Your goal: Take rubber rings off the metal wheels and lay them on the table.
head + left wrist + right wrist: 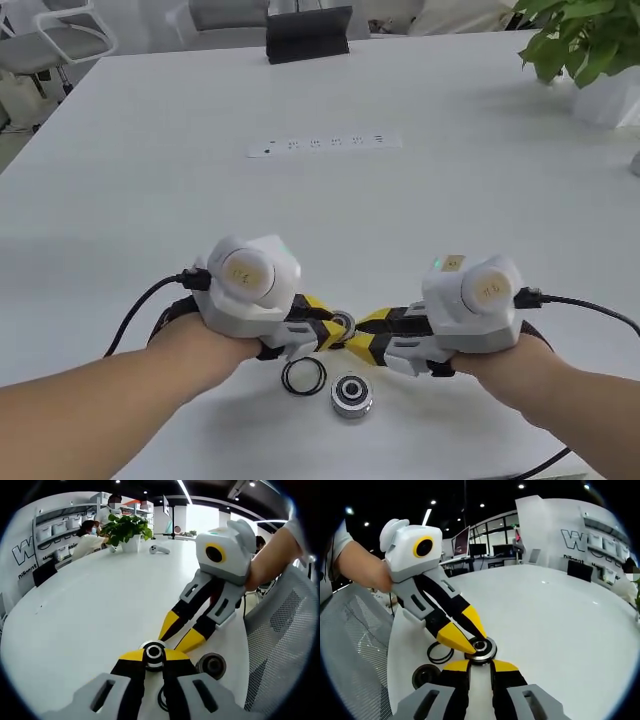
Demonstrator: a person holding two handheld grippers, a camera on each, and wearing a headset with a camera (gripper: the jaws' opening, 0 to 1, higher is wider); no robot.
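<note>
**A:** Head view first. Where is the wheel being worked on?

**B:** It is off the worktop (200,180), between the two tools. The left gripper (325,322) pinches the metal wheel (342,324), and the right gripper (362,333) meets it from the opposite side. I'd judge one is steadying it so the other can peel.

**A:** And below them?

**B:** A loose rubber ring (303,376), a thin black hoop, lies flat on the worktop. Just beside it is a bare wheel (351,394), a squat silvery disc with a grooved edge.

**A:** What about the left gripper view?

**B:** Its yellow-tipped jaws are pressed against the metal wheel (153,652) from both sides. The wheel has a bright face, a dark hub and a dark band at the rim, probably its rubber. The right gripper (170,644) points at that rim with its jaws a little apart.

**A:** Is it gripping the rubber?

**B:** I cannot tell. In the right gripper view its own tips sit right at the metal wheel (482,650), but the contact is hidden. The left gripper (465,642) has its tips converged on the rim. The smooth white worktop is glossy.
</note>
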